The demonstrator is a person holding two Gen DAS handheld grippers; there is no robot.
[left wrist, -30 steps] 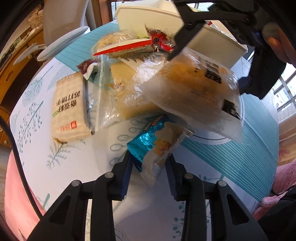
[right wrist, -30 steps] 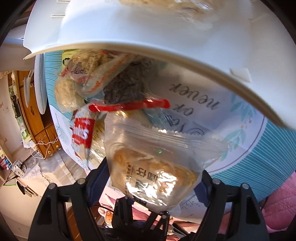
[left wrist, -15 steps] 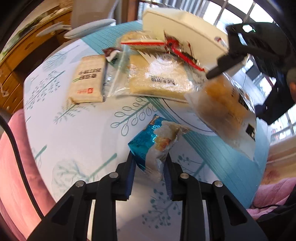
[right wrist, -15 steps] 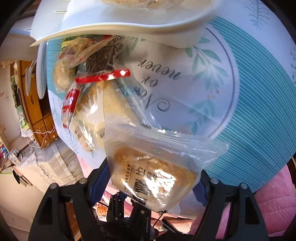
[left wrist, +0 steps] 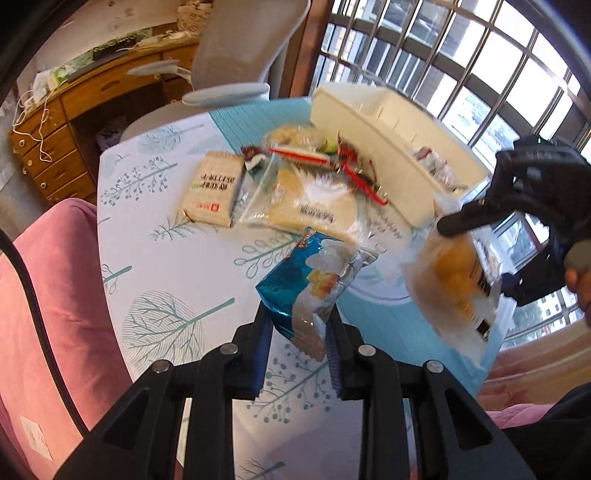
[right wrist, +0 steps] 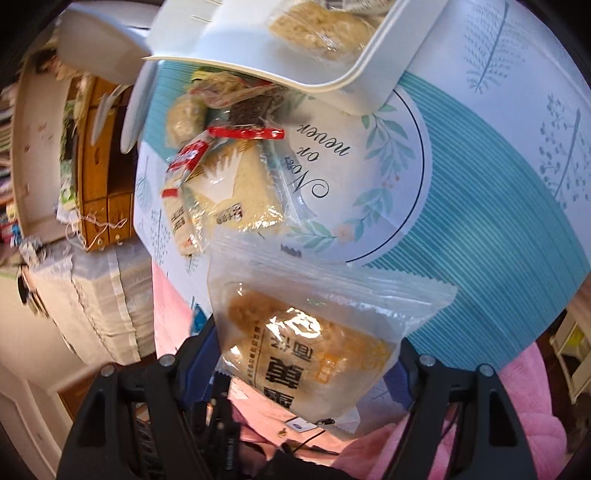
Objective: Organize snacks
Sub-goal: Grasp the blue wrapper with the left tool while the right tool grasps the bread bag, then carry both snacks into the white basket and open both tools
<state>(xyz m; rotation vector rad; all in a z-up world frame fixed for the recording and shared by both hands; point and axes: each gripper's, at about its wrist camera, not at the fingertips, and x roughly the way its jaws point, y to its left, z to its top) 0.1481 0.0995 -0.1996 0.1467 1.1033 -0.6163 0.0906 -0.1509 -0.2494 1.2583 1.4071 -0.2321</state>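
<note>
My left gripper (left wrist: pixel 298 332) is shut on a blue and silver snack packet (left wrist: pixel 314 284), held up above the round table (left wrist: pixel 173 266). My right gripper (right wrist: pixel 310 354) is shut on a clear bag with a golden pastry (right wrist: pixel 306 347), also lifted off the table; the same bag (left wrist: pixel 458 284) and gripper show at the right of the left wrist view. A white bin (left wrist: pixel 388 147) at the table's far side holds packets of snacks (right wrist: pixel 321 29). A pile of loose snacks (left wrist: pixel 306 192) lies in front of the bin, with a beige cracker pack (left wrist: pixel 214 188) at its left.
A grey office chair (left wrist: pixel 236 66) and a wooden desk with drawers (left wrist: pixel 55 140) stand beyond the table. Pink seat cushions (left wrist: pixel 48 317) border the table's near side. Barred windows (left wrist: pixel 461 55) lie behind the bin. A person's hand (left wrist: pixel 576 273) shows at the right edge.
Both grippers have risen away from the table with their packets and rolled. The left jaws closed tighter on the blue packet. More of the room and the bin's inside came into view.
</note>
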